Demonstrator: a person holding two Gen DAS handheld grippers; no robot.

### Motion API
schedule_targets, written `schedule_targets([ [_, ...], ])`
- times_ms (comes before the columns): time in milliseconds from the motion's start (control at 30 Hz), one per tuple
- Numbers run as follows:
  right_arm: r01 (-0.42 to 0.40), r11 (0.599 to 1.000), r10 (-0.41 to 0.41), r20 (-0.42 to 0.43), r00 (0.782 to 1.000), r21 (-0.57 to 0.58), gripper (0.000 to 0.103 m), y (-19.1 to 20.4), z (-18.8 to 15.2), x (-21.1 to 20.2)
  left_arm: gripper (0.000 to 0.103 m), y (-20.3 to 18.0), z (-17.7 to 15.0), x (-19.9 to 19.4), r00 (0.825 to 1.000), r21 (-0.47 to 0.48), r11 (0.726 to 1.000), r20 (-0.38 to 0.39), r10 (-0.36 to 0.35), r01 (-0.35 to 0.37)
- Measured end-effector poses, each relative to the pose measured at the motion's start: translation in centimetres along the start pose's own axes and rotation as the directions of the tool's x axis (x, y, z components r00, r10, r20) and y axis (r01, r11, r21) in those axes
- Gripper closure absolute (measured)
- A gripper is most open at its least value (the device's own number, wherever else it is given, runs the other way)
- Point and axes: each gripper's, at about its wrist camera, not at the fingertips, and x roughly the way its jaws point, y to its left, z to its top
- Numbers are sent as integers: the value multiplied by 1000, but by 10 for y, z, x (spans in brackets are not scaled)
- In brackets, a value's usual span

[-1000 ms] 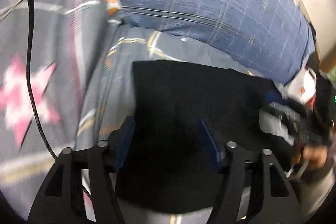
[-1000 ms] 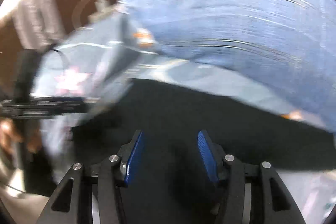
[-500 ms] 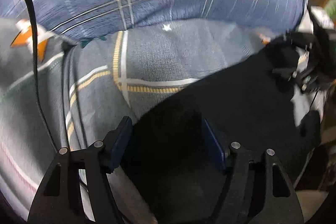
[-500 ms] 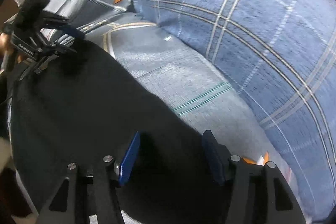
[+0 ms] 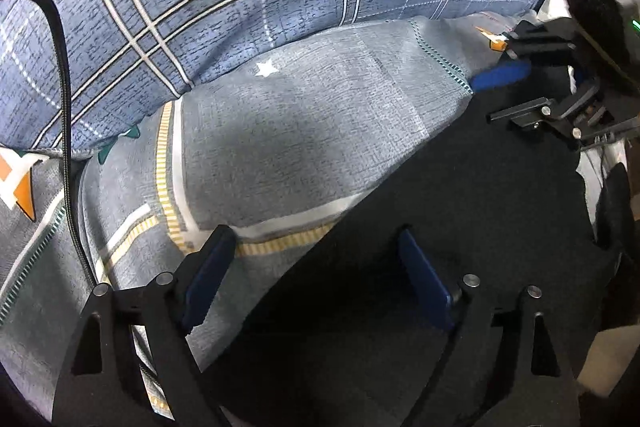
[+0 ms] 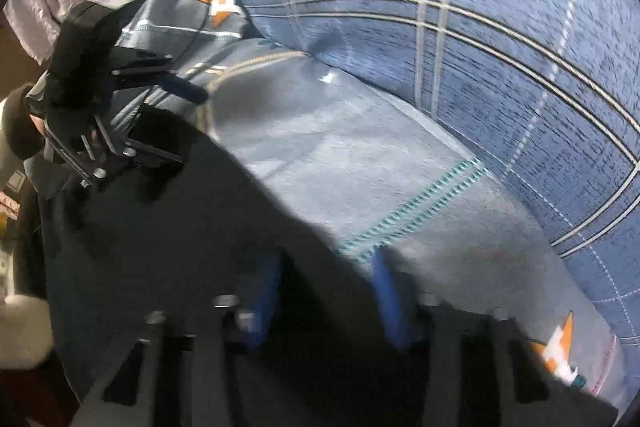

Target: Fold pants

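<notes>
Black pants lying on bed. Left gripper and right gripper hovering wide over far edge, gripping nothing. Risk: pinching bedsheet along with cloth, spoiling fold.

Dim, uneven light; strong fisheye bending at edges; heavy motion blur across right claw; black pants featureless.
</notes>
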Motion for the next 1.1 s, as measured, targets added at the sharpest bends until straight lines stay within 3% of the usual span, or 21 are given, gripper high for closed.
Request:
schedule_targets([
  [67, 52, 998, -51, 4, 999, -41, 86, 17, 0, -3, 51, -11, 5, 0, 999, 12, 999, 22, -30, 30],
  [100, 85, 994, -85, 3, 996, -62, 91, 26, 0, -4, 78, -17, 5, -3, 998, 22, 999, 27, -48, 48],
  [133, 113, 990, -114, -1, 994, -81, 93, 32, -1, -7, 89, -26, 4, -6, 999, 38, 999, 26, -38, 37],
  [267, 156, 985, -153, 48, 987, -74, 95, 46, -8, -40, 92, -53, -1, -26, 996, 80, 996, 79, 30, -36],
  [433, 162, 986, -156, 159, 975, -30, 95, 80, -39, -112, 92, -81, -27, -102, 968, 85, 996, 247, -33, 12],
  [533, 92, 996, -88, 205, 975, -10, 98, 118, -75, -143, 92, -105, -71, -138, 953, 123, 992, 298, -60, 24],
  [667, 14, 1000, -11, 192, 981, -16, 98, 175, -130, -137, 92, -126, -127, -135, 958, 100, 993, 272, -91, 66],
  [833, -65, 983, 32, 187, 982, 169, 98, 195, -180, -86, 92, -136, -173, -86, 984, 4, 998, 168, -57, 57],
  [1000, -60, 963, -4, 237, 971, 262, 95, 198, -196, -79, 92, -135, -185, -87, 977, -77, 993, 204, -69, 86],
  [1067, -79, 958, 10, 245, 969, 275, 88, 195, -192, -94, 92, -136, -189, -95, 973, -98, 991, 219, -72, 95],
  [1100, -80, 959, 8, 255, 967, 273, 79, 195, -189, -105, 92, -136, -188, -100, 972, -99, 991, 227, -67, 91],
])
